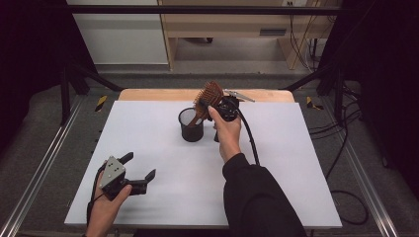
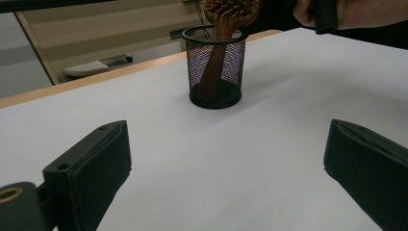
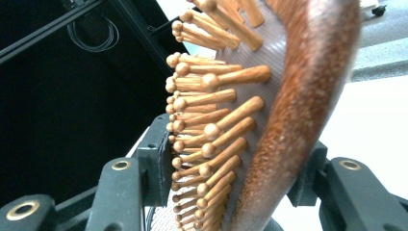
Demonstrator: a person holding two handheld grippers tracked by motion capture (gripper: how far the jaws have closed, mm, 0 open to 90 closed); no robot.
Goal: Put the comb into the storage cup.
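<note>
We find no legible text, label, brand, number or sign in any of the three views. The yellow-and-black striped hazard markings (image 1: 101, 102) on the grey floor beside the table's far corners carry no characters.
</note>
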